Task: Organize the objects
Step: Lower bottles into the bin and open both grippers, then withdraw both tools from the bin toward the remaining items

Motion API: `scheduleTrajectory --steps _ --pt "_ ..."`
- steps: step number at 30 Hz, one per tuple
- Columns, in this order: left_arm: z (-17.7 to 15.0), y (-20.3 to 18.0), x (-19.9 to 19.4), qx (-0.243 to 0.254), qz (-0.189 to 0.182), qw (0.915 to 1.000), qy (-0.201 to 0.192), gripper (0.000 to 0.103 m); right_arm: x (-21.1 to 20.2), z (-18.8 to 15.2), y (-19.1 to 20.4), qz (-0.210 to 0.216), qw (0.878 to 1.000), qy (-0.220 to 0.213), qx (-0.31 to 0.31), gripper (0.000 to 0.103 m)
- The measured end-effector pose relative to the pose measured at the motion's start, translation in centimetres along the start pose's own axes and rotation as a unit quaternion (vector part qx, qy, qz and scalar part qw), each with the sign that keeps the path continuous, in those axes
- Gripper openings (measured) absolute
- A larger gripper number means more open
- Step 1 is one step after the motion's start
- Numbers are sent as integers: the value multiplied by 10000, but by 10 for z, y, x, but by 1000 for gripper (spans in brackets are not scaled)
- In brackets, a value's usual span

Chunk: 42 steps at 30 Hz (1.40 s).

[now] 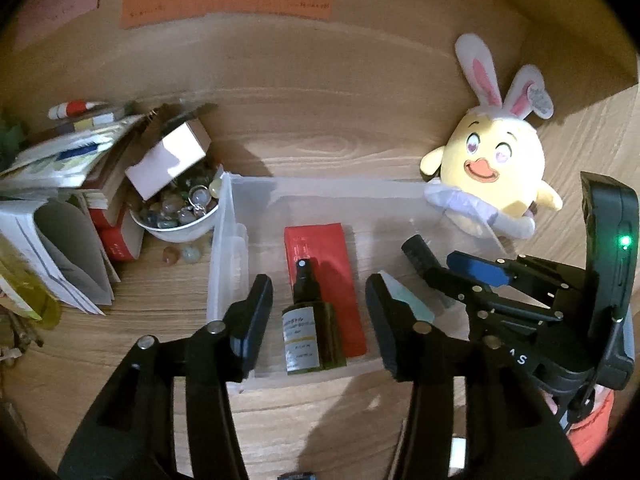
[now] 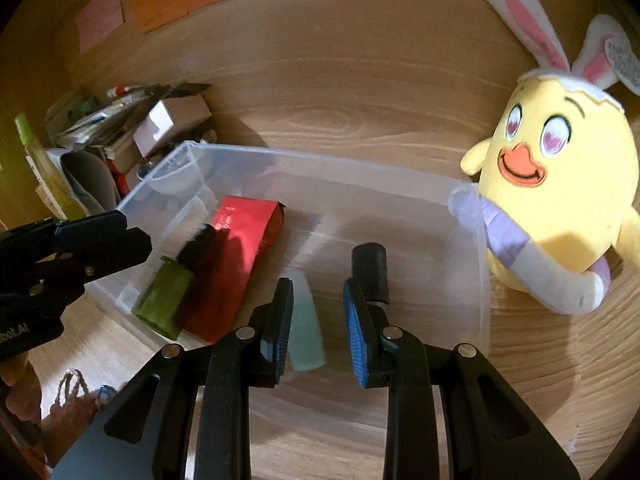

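A clear plastic bin (image 1: pixel 320 182) (image 2: pixel 320 158) stands on the wooden desk. In it a red packet (image 1: pixel 320 248) (image 2: pixel 244 228) lies flat, with an olive spray bottle (image 1: pixel 306 332) (image 2: pixel 162 300) resting on it. My left gripper (image 1: pixel 320 316) (image 2: pixel 136 232) hovers over the bottle, open, its pads clear of the bottle's sides. A mint-green piece (image 2: pixel 306 332) (image 1: pixel 412 300) and a black cylinder (image 2: pixel 370 268) (image 1: pixel 414 252) are in the bin's right half. My right gripper (image 2: pixel 318 316) (image 1: pixel 440 268) is above them, jaws narrowly apart with nothing pinched.
A yellow chick plush with rabbit ears (image 1: pixel 496 164) (image 2: pixel 560 184) leans on the bin's right rim. Left of the bin sit a white bowl of marbles (image 1: pixel 176 216), a white box (image 1: pixel 168 160), stacked books and papers (image 1: pixel 60 184) and loose marbles (image 1: pixel 180 254).
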<state>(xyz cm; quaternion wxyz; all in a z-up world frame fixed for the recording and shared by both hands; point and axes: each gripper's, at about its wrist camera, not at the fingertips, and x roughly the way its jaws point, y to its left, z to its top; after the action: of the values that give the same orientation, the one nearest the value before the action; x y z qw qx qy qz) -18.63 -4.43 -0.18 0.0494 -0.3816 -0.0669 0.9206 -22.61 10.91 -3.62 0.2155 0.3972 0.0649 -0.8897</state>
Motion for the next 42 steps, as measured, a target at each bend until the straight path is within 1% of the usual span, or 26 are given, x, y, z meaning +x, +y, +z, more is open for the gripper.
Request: scheduleTrajectory --steps 3,5,6,8,12,14,16,22,28,37,42 --pt "0 0 -12 44 7 9999 -119 59 -12 1 3 -16 9999 -134 -46 30" --pt "-1 1 -20 85 16 9998 -199 65 -22 2 6 -24 9996 -250 -92 39" --pt "-2 1 -25 112 28 9996 -239 68 -28 1 8 -22 9994 -321 -116 42" --pt "-4 1 -31 144 35 9995 -287 71 -37 0 11 -29 9990 -427 -157 51" --pt "-11 4 -44 148 30 9993 -340 81 -55 -6 16 -30 9981 -557 -246 55" --pt "-15 5 -50 159 15 9993 -343 84 -60 -10 17 11 9980 -577 -265 62" --pt "-19 6 -56 191 39 9992 -353 88 -66 -15 18 112 9978 -589 -272 65" --pt "-35 9 -70 258 211 9988 -370 94 -79 -34 24 155 9972 -637 -351 65" --pt "-60 14 -75 353 405 9983 -233 95 -81 -55 28 249 9980 -492 -311 66" --pt "-98 32 -70 30 455 9987 220 95 -81 -83 24 288 9992 -243 -143 66" --pt "-115 38 -74 -128 476 9983 317 95 -81 -96 19 362 9993 -120 11 66"
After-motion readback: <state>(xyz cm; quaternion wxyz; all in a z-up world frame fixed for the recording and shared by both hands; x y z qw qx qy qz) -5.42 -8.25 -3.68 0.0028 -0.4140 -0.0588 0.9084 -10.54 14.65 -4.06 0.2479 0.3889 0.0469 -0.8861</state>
